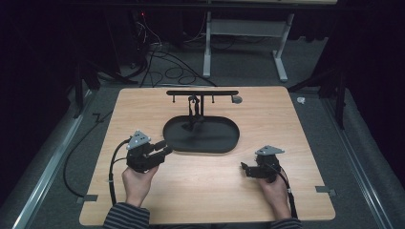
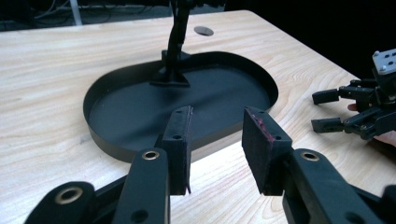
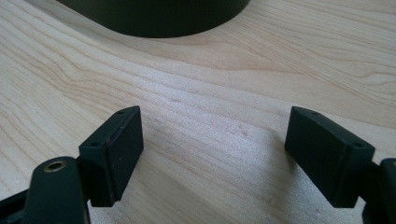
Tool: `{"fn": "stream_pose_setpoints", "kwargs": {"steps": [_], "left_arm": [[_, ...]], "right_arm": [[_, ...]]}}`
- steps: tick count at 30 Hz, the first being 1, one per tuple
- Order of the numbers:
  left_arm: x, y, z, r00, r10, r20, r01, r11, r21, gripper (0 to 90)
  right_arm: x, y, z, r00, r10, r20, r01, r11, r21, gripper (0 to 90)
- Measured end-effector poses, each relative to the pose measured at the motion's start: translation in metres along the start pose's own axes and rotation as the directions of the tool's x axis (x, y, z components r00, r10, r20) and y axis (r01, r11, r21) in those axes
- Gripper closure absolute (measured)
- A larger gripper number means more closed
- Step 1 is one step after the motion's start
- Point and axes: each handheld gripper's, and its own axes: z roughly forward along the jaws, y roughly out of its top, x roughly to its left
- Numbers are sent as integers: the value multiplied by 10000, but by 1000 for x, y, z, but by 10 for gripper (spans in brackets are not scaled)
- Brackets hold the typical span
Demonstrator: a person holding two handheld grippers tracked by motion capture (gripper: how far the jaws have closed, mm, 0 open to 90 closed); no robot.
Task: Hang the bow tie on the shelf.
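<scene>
A black oval tray [image 1: 215, 136] lies mid-table, with a black T-shaped stand [image 1: 196, 112] rising from its far end. My left gripper [image 1: 165, 148] hovers at the tray's near left rim, open and holding nothing. In the left gripper view its jaws [image 2: 218, 114] frame the tray [image 2: 140, 107] and the stand's post [image 2: 176, 42]. To the tray's right, near the front, my right gripper [image 1: 244, 169] points left over bare wood. Its jaws [image 3: 215, 114] are spread wide and empty, with the tray wall [image 3: 159, 18] ahead. The right gripper [image 2: 327, 109] also appears in the left gripper view.
A small grey disc [image 1: 236, 99] sits on the wooden table [image 1: 286, 129] behind the tray. Tape marks [image 1: 90, 197] sit at the front corners. Cables [image 1: 162, 62] and another table's legs [image 1: 207, 47] occupy the floor beyond.
</scene>
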Motion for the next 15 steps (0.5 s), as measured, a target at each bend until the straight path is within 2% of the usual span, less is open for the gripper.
{"fn": "stream_pose_setpoints", "kwargs": {"steps": [15], "left_arm": [[-2,-13,12,9997,-208,112,204,9992,331,627]], "right_arm": [[0,0,0,10000,1,-2,-1,10000,-1,207]]}}
